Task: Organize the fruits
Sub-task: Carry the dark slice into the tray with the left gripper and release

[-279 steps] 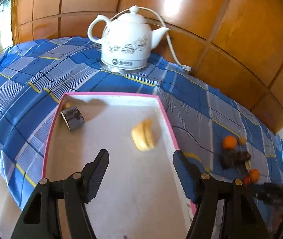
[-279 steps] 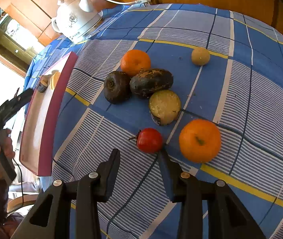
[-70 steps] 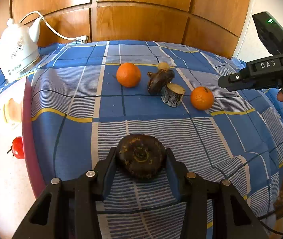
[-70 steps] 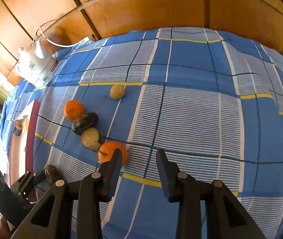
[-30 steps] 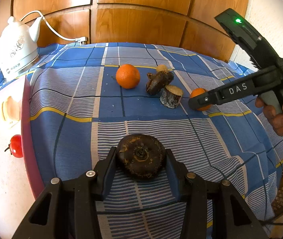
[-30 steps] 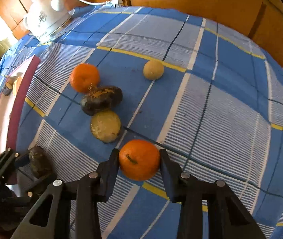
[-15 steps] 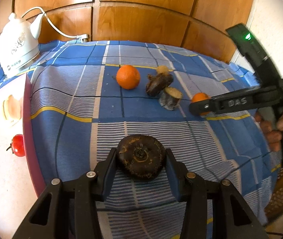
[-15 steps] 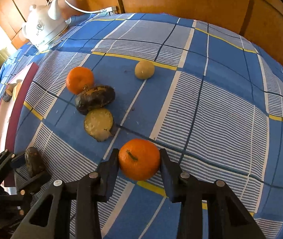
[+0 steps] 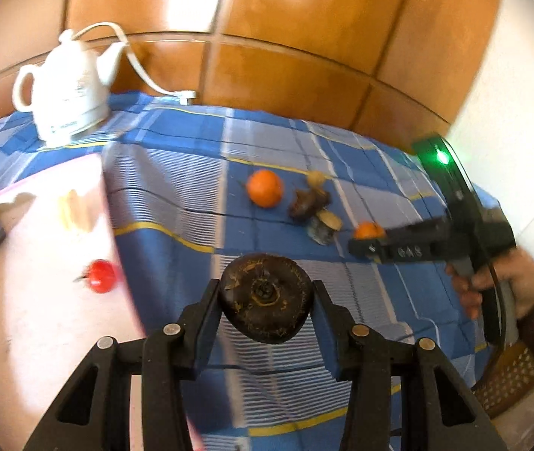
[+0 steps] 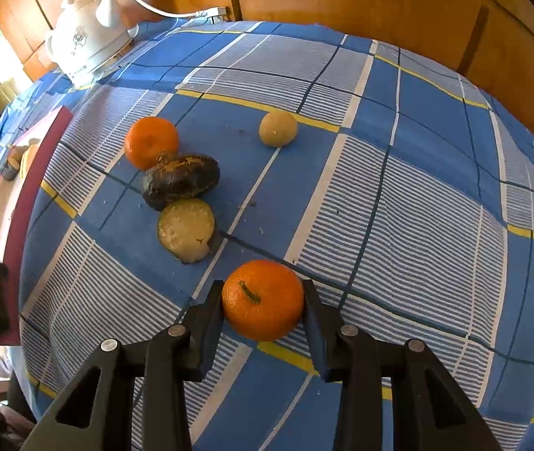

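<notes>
Lifted dark fruit (image 9: 265,298) now nearer pink tray (image 9: 22,330), beside tomato (image 9: 100,281)

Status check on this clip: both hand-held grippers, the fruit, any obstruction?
Left hand-held gripper shut on dark round fruit, beside the pink-rimmed tray. Right hand-held gripper shut on orange. Four pieces left on cloth; nothing blocking.

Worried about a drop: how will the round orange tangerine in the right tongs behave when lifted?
The round orange tangerine looks smooth and curved, so it may slip between the right tongs, whose flat fingers pinch only its sides. If released on the blue checked cloth, it would probably roll.
</notes>
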The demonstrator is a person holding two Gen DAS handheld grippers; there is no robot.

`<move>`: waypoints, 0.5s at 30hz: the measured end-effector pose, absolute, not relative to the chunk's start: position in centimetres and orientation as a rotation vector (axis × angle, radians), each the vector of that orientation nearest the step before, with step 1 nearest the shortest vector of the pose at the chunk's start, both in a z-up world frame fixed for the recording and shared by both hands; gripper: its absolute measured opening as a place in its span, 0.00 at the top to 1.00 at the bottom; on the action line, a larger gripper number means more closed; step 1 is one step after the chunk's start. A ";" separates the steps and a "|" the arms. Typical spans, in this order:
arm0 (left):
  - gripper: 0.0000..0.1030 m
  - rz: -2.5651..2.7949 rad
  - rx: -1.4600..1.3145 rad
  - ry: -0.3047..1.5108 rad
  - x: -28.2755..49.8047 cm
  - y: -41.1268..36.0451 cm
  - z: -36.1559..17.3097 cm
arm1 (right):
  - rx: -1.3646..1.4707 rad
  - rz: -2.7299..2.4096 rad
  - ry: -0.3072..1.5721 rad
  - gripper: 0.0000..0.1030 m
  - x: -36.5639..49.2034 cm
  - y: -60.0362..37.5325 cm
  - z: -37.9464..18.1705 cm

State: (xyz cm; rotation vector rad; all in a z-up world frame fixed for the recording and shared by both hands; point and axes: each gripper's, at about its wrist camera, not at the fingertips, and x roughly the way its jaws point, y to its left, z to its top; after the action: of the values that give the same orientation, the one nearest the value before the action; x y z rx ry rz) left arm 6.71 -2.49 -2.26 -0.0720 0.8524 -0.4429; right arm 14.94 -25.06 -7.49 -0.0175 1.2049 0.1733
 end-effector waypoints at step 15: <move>0.55 -0.136 -0.102 0.839 6.5 5.8 -1.7 | -0.050 0.169 1.191 0.61 14.7 -24.3 -7.7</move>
State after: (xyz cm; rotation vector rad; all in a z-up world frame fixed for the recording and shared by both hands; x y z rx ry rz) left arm 6.47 5.79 -1.66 -0.1022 0.8391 -0.1361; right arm 14.70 -24.33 -7.72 -0.0505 1.1909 0.1691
